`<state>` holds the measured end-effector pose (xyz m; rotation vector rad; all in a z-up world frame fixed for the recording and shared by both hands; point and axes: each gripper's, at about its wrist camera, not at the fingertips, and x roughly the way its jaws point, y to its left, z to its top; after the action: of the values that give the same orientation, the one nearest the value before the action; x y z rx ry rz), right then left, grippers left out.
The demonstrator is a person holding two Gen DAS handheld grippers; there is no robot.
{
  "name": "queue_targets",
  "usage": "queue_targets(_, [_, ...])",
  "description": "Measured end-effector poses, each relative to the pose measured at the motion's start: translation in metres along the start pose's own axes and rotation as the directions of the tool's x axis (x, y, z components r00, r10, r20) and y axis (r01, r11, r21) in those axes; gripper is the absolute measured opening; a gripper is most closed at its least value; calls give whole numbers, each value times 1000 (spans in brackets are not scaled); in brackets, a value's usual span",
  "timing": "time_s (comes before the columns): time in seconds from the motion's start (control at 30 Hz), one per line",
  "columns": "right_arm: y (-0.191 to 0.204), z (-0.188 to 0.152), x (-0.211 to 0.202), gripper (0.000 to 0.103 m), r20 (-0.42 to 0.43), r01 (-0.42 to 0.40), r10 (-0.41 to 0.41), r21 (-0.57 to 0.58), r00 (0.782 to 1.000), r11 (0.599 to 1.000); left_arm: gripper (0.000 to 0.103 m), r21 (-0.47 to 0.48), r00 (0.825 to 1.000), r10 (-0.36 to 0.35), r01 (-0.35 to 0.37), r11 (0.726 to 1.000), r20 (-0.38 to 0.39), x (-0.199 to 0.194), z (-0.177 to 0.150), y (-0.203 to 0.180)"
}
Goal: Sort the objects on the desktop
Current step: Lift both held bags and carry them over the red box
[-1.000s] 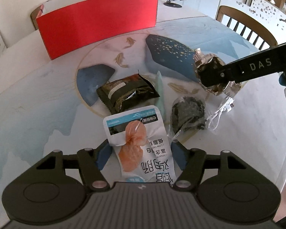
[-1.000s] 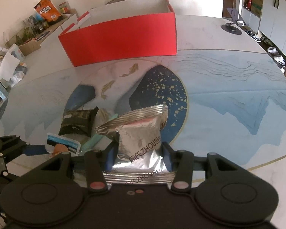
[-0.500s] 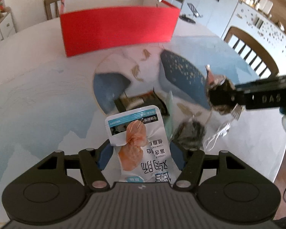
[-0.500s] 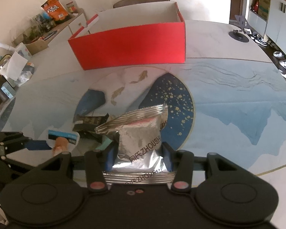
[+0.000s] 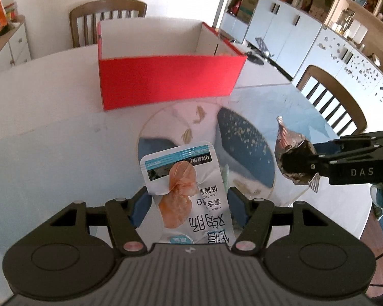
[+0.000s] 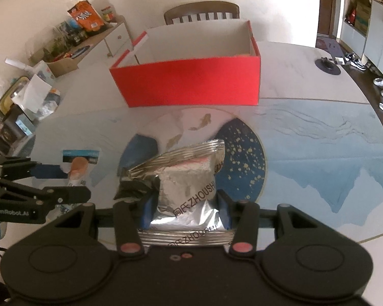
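Presently we note the left tool (image 5: 189,204) clamped on a white snack pouch (image 5: 189,186) and the right tool (image 6: 185,210) clamped on a silver foil packet (image 6: 183,178), both held above the desk (image 6: 306,132), short of the red box (image 6: 189,86).

White pouch (image 5: 189,193) and silver packet (image 6: 189,186) lifted off table (image 5: 51,140); red box (image 5: 166,81) nearer

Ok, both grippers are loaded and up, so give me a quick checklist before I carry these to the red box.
1. Left gripper clamped on the white snack pouch: ok.
2. Right gripper clamped on the silver foil packet: ok.
3. Both packs clear of the table: ok.
4. Red box open on top: ok.
5. Room on the box floor: cannot tell.
6. Nothing standing between grippers and box: ok.
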<state>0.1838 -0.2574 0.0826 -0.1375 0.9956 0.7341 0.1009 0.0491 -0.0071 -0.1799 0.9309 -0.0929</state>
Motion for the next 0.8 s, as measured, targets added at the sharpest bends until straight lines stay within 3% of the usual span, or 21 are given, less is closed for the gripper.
queue_targets(0.8, [-3, 80, -17, 49, 31, -76, 78, -60, 996, 995, 65, 15, 997, 10, -12, 1000, 81, -13, 96, 1])
